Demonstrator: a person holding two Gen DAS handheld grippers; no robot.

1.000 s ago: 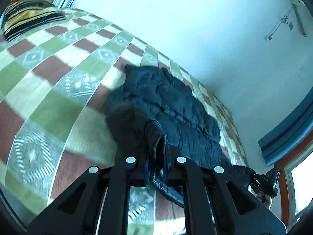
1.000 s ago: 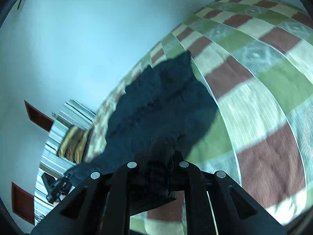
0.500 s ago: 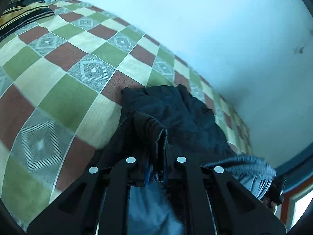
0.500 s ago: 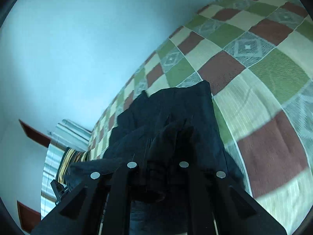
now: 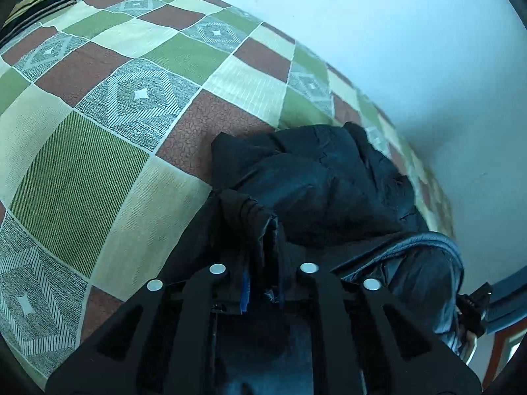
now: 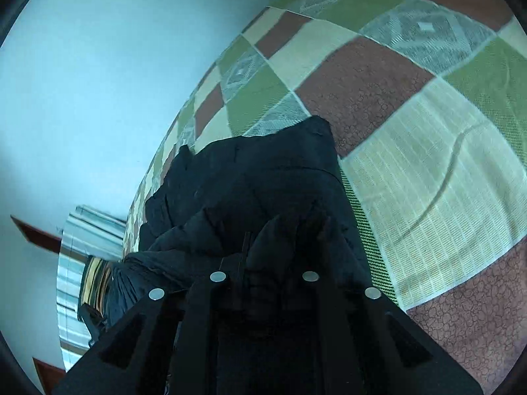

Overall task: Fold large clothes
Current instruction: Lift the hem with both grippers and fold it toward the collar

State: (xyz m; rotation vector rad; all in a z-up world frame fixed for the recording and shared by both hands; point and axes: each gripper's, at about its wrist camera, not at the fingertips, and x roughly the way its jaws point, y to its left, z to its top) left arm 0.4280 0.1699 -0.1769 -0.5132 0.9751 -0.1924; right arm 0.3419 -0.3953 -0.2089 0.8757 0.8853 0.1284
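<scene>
A large black quilted jacket lies on a checked bedspread, partly doubled over itself. My left gripper is shut on a bunched edge of the jacket, held over the lower layer. My right gripper is shut on another bunched edge of the same jacket, also over the lower layer. The lifted fabric hides the fingertips in both views. The right gripper also shows at the far right of the left wrist view.
The bedspread of green, brown and cream squares spreads around the jacket. A pale wall runs along the bed's far side. A striped pillow lies at the far left corner. A window frame shows at right.
Both grippers have carried the held jacket edge forward over the rest of the jacket, folding it. The jacket's visible length on the bed has shortened and the far edge is nearer.
</scene>
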